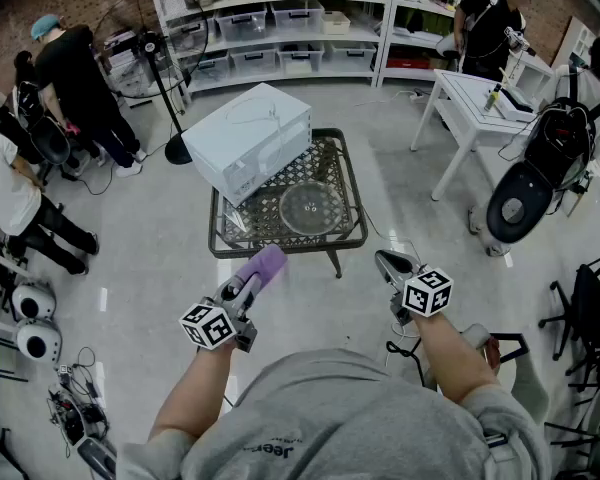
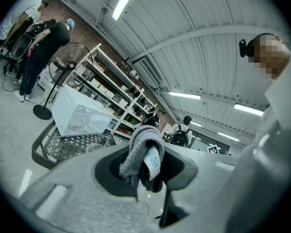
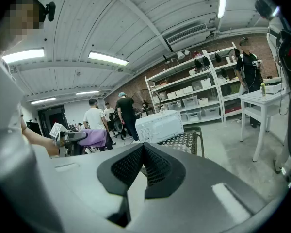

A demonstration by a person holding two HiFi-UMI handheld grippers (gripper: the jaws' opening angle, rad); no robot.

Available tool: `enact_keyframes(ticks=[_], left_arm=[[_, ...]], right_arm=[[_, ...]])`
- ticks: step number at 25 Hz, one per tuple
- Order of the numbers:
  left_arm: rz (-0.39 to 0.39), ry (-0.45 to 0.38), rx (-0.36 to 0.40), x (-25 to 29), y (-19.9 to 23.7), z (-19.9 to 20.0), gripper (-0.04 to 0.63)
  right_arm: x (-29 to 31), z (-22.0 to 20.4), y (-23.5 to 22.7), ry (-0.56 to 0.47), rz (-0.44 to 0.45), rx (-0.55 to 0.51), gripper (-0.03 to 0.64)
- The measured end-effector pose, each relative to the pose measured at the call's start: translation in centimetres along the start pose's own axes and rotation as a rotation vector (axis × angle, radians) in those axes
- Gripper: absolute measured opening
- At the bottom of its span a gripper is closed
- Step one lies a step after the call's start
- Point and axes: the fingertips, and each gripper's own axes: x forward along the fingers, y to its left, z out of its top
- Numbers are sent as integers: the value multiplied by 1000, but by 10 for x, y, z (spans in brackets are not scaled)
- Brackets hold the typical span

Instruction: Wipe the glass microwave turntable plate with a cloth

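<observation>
Mid-frame I saw a microwave (image 1: 248, 138) crowding the bench (image 1: 346, 183) beside the clear round plate (image 1: 310, 206); left tool (image 1: 248, 283) pinched the purple cloth (image 1: 263, 265), right tool (image 3: 143, 154) closed, empty

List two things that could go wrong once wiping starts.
1. The glass plate lies loose on the lattice table; wiping pressure may slide it toward the edge.
2. The cloth sticks out well past the left gripper that pinches it; rubbing might tug it free.

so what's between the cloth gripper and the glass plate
In the head view, only the mesh table lies there: its front rim and bare mesh sit between the left gripper, shut on the cloth, and the glass plate.
</observation>
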Motion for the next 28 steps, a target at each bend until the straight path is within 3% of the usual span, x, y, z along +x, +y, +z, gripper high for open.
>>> enact_keyframes(ticks=[18, 28], left_arm=[[1, 12, 10, 20, -6, 4, 98], [74, -14, 22, 47, -37, -3, 98]], right_arm=[[2, 14, -16, -26, 29, 22, 9], [-20, 24, -42, -20, 100, 10, 9]])
